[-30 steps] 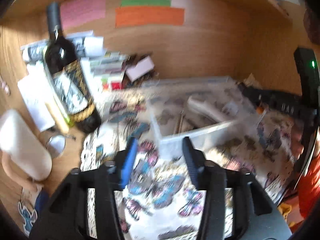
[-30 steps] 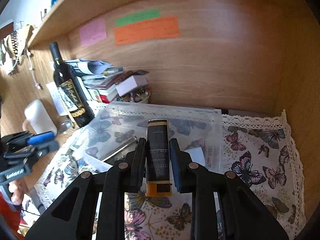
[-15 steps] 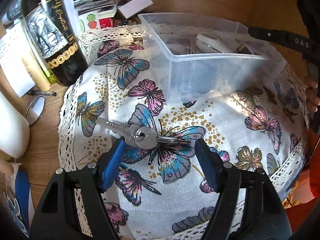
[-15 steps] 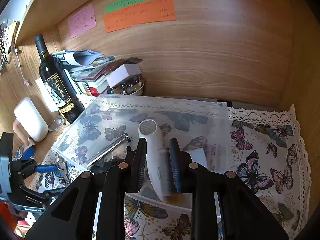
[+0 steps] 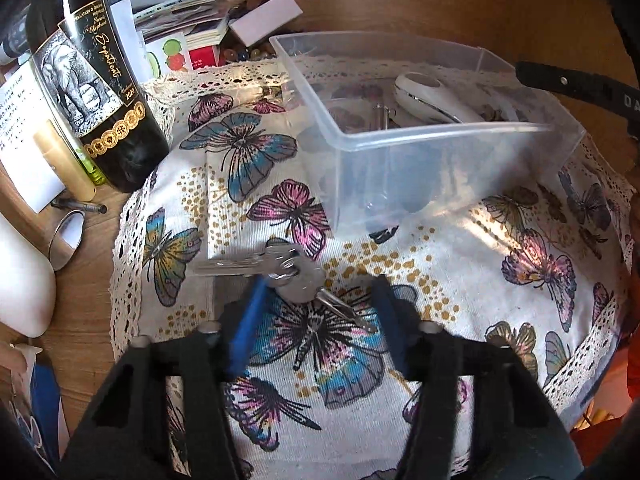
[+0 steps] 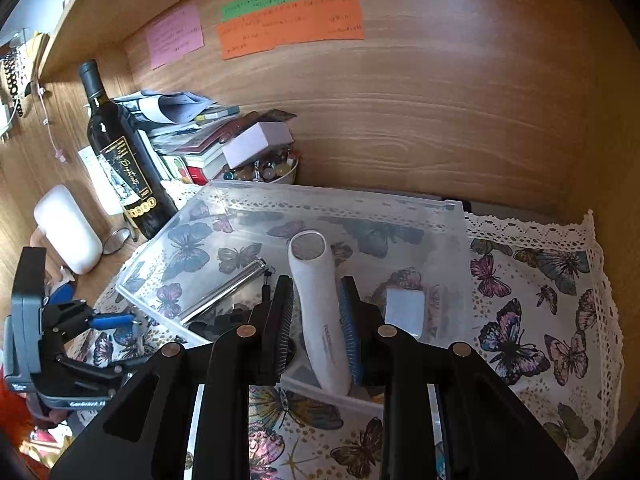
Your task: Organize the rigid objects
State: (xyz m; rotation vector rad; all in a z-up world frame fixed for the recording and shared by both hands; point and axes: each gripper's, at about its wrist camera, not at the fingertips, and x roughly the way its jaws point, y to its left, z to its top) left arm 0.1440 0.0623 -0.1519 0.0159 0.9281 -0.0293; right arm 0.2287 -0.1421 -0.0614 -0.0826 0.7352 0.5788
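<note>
A bunch of silver keys lies on the butterfly cloth, in front of the clear plastic bin. My left gripper is open, low over the cloth, its fingers on either side of the keys. In the right wrist view the left gripper shows at the bin's left. My right gripper is open over the bin; a white handheld device lies in the bin between its fingers, apart from the pads. A metal rod and a white block also lie inside.
A dark wine bottle stands left of the cloth, with a small round mirror and a white container beside it. Books, papers and a bowl of beads sit against the wooden back wall.
My left gripper dropped to the cloth and closed in around the keys. My right gripper opened, and the white device now rests in the bin.
</note>
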